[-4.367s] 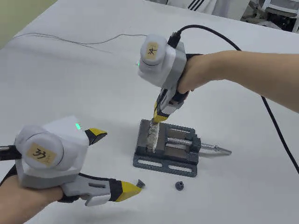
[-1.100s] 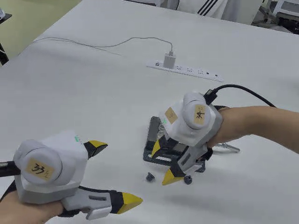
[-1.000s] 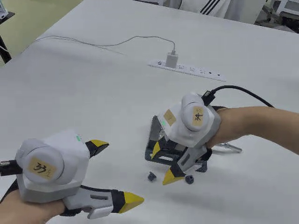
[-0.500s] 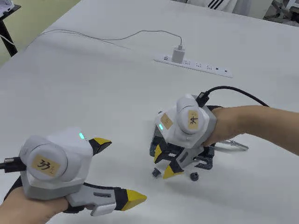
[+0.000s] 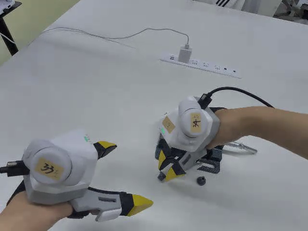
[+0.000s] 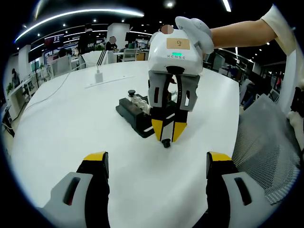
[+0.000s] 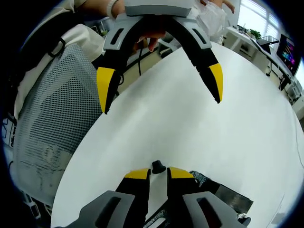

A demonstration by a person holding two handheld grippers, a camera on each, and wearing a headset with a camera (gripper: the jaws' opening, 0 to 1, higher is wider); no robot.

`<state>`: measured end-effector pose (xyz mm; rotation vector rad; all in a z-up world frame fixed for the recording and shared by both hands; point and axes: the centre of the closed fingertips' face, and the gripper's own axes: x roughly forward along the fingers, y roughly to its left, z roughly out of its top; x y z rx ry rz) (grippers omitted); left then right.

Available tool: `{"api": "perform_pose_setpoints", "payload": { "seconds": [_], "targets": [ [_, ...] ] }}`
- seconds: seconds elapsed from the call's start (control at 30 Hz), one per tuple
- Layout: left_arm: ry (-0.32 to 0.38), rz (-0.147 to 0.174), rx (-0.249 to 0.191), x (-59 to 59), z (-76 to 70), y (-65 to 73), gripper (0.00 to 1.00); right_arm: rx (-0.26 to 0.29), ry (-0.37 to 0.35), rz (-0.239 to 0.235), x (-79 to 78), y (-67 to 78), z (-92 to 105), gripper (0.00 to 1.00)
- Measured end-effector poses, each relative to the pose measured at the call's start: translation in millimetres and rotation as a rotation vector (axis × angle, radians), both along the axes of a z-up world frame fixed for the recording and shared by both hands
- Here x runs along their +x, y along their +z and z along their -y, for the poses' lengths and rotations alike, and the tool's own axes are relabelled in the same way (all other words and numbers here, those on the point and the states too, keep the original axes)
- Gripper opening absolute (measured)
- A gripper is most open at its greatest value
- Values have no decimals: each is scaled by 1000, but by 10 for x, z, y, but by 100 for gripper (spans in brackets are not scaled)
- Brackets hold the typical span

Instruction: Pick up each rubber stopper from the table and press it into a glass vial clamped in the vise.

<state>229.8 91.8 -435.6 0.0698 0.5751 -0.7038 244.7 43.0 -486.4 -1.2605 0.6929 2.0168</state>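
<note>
Likely light and springy, the stopper (image 7: 157,166) is pinched at the right gripper's (image 6: 166,135) tips; the left gripper (image 6: 156,159) is held wide.

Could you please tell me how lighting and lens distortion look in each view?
Head view: soft, even light, only faint shadows on the table under the right gripper. Left gripper view: fisheye curves the table edge and ceiling lights; the rubber stopper is sharp. Right gripper view: bright windows wash out the upper right.
</note>
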Motion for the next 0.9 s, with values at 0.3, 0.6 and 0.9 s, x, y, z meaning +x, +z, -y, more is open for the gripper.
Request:
{"api": "perform_pose_setpoints", "payload": {
  "seconds": [0.3,0.6,0.9],
  "targets": [
    [0,-5,-4,-11,10,-16,83,-1,-8,-4,-9,-36,0,8],
    [-4,-7,-7,-17,28,-34,82,-9,-68,-23,-34,-38,24,8],
    [-22,-1,-7,-11,95,-37,79,13,-232,-30,-24,40,65,8]
  ]
}}
